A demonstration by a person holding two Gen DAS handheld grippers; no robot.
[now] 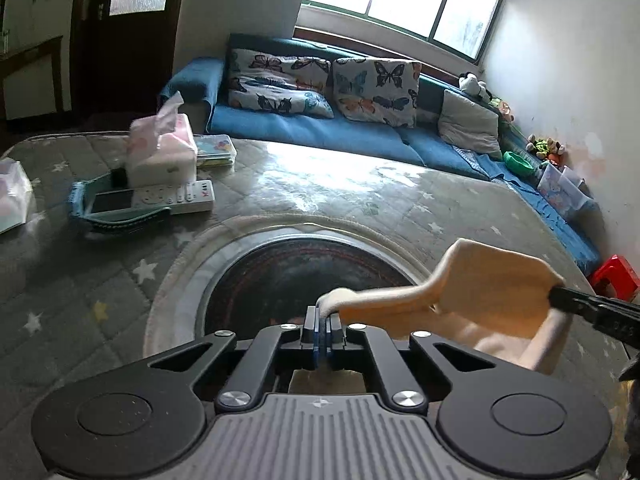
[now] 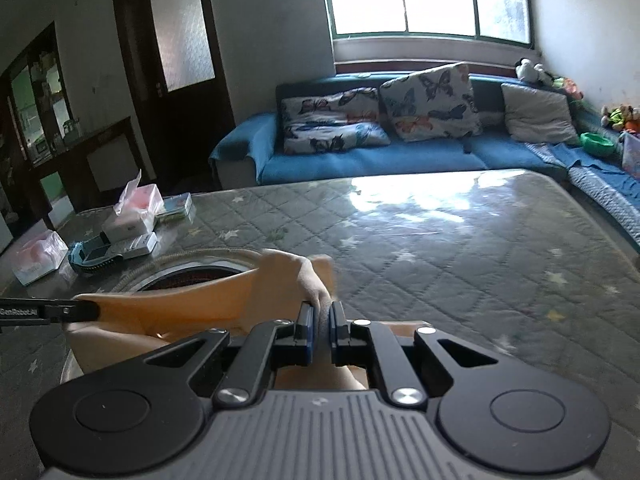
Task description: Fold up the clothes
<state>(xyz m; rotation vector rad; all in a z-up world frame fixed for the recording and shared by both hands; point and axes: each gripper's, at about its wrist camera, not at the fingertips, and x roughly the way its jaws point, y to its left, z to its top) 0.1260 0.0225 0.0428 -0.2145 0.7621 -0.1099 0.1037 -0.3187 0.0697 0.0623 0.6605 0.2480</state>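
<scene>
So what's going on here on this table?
A person is working two handheld tools on a small cream-coloured garment. The left tool and the right tool are each shut on one end of it, holding it stretched between them above the quilted table cover. No fold is laid down yet. Tissue packs and a remote sit off to the side.

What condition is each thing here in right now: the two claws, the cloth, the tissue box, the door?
left gripper: shut on one end of the cloth
right gripper: shut on the other end
peach cloth: lifted, stretched between the two grippers
tissue box: open, a tissue sticking out
door: closed
</scene>
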